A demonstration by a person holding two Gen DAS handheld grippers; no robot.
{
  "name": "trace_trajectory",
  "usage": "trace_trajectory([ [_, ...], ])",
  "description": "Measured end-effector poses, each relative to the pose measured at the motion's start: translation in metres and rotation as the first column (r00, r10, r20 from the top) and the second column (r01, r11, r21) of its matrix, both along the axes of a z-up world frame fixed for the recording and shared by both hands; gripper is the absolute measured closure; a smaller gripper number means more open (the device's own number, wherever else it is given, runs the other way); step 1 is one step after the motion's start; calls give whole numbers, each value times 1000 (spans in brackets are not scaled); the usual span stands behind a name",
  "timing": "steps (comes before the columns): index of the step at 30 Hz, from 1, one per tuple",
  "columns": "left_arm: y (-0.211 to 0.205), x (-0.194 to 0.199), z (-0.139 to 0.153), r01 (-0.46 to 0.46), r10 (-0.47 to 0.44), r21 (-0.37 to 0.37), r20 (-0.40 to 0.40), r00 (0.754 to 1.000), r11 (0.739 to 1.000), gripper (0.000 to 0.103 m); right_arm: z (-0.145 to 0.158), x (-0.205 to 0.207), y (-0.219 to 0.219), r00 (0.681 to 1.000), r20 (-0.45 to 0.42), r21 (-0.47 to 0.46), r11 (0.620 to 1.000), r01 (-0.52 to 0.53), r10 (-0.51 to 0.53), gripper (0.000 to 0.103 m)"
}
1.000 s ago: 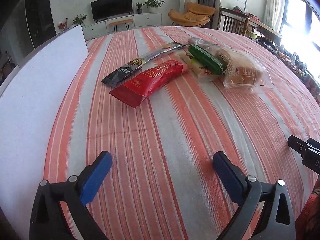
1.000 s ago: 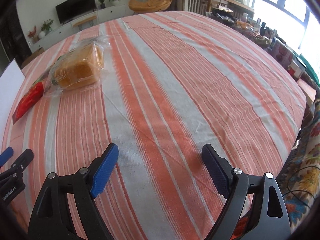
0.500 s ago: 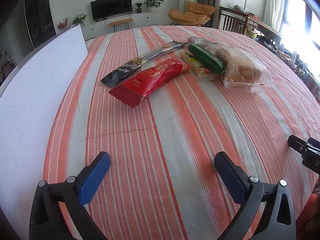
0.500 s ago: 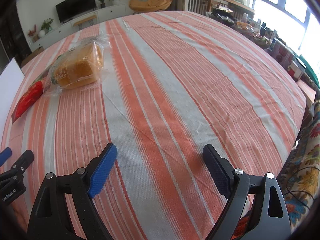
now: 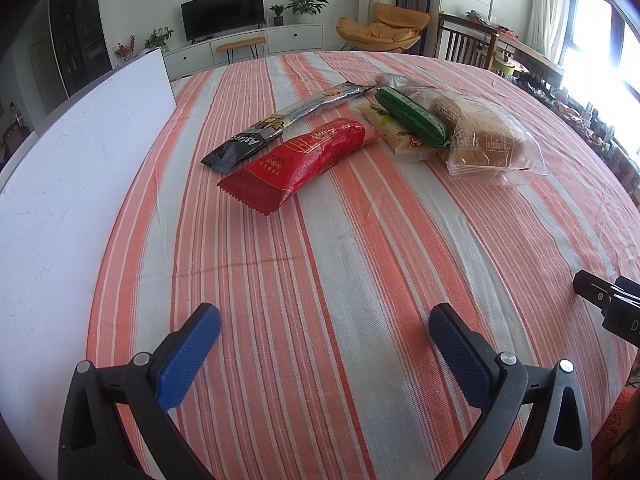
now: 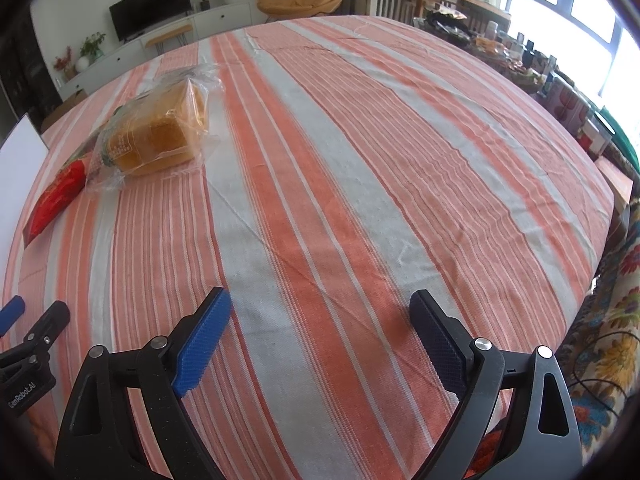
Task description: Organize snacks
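Observation:
In the left wrist view several snacks lie in a cluster at the far middle of the striped tablecloth [image 5: 360, 280]: a red packet [image 5: 304, 160], a long black and silver packet [image 5: 280, 124], a green sausage-shaped pack [image 5: 412, 120] on a pale packet [image 5: 400, 140], and bagged bread [image 5: 484, 140]. My left gripper [image 5: 324, 320] is open and empty, well short of them. My right gripper [image 6: 320, 308] is open and empty over bare cloth; the bread [image 6: 160, 136] and the red packet [image 6: 56, 192] lie far left in its view.
A white board [image 5: 72, 184] lies along the table's left side. The right gripper's tip shows at the right edge of the left wrist view [image 5: 600, 300]. The table edge [image 6: 608, 216] drops off at right, with cluttered shelves and chairs beyond.
Both grippers have drifted slightly; the snacks have not moved and both grippers stay open.

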State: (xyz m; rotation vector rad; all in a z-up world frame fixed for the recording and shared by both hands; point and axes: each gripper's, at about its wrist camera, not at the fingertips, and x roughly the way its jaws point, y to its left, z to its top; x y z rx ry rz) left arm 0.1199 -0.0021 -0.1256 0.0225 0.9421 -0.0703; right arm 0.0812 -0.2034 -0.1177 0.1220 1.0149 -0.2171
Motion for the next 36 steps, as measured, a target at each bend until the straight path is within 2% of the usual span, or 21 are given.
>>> trace_trajectory([
  [36, 0, 0, 0, 0, 0, 0, 0, 1000, 1000, 0, -1, -1, 2, 1000, 4, 3, 1000, -17, 17, 7],
])
